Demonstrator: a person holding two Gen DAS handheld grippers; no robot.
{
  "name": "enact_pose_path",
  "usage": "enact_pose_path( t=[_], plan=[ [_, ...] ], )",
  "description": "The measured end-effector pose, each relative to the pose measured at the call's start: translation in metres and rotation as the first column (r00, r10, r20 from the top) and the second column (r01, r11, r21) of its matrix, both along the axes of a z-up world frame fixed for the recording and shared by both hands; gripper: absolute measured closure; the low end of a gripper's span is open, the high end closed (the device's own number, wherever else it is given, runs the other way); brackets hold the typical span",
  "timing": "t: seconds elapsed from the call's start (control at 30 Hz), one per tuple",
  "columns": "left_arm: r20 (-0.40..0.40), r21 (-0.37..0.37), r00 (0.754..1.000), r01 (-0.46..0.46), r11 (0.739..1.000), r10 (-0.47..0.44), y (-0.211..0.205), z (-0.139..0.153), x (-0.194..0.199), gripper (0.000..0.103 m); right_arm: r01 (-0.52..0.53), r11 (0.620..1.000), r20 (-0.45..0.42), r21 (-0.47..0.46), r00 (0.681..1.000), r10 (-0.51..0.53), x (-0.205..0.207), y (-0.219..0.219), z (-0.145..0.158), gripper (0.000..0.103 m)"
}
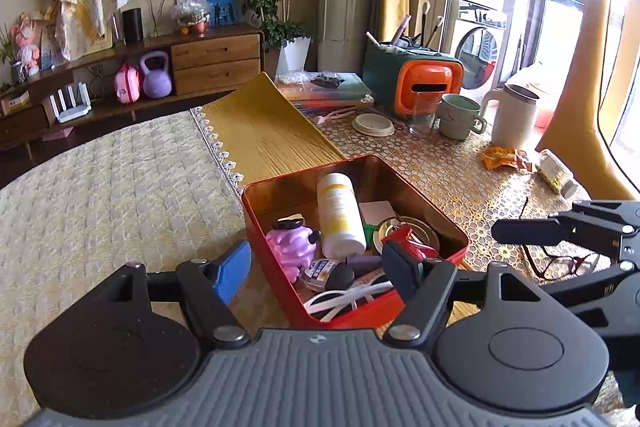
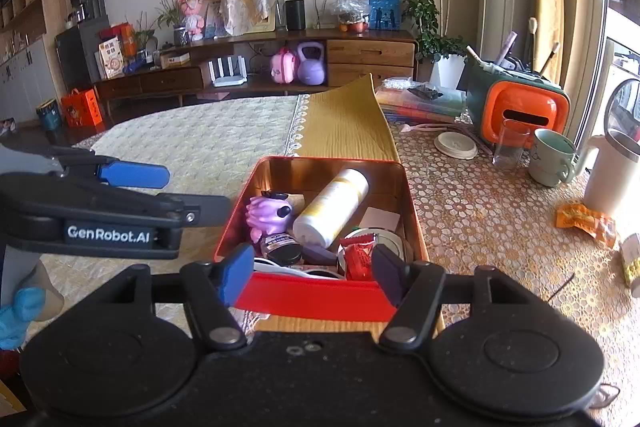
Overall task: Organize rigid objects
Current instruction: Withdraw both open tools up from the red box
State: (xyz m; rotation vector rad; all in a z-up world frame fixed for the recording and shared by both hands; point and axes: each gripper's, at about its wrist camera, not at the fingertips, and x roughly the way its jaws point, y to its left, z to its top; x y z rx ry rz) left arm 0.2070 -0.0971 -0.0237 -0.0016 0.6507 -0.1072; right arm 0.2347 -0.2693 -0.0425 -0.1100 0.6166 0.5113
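Currently, left gripper [image 1: 320,267] and right gripper [image 2: 312,273] stand apart, nothing held, above the red tin [image 2: 414,227]; inside: white bottle [image 2: 332,207], purple toy [image 2: 268,217].

A green mug [image 1: 458,115] stands beside an empty glass [image 1: 422,113]; behind them, perhaps an orange dispenser [image 1: 430,85].

open red tin [image 1: 400,301], white bottle [image 1: 339,213] lying inside
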Motion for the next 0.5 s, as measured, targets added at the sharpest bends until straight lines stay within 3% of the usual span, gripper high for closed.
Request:
enact_pose_path(
  t=[0.23, 0.33, 0.5],
  plan=[
    [0.025, 0.015, 1.000, 0.017, 1.000, -0.017, -0.003, 0.006, -0.021, 0.031, 0.020, 0.999, -0.003, 0.048, 1.000, -0.020, -0.013, -0.013, 0.003, 0.027],
    [0.042, 0.008, 0.999, 0.020, 1.000, -0.020, -0.003, 0.009, -0.029, 0.018, 0.023, 0.997, 0.005, 0.071, 1.000, -0.023, -0.019, -0.019, 0.005, 0.021],
    [0.053, -0.006, 0.998, 0.020, 1.000, -0.019, -0.003, 0.013, -0.039, 0.018, 0.020, 0.996, 0.040, 0.084, 0.999, -0.024, -0.031, -0.025, 0.010, 0.011]
  ],
)
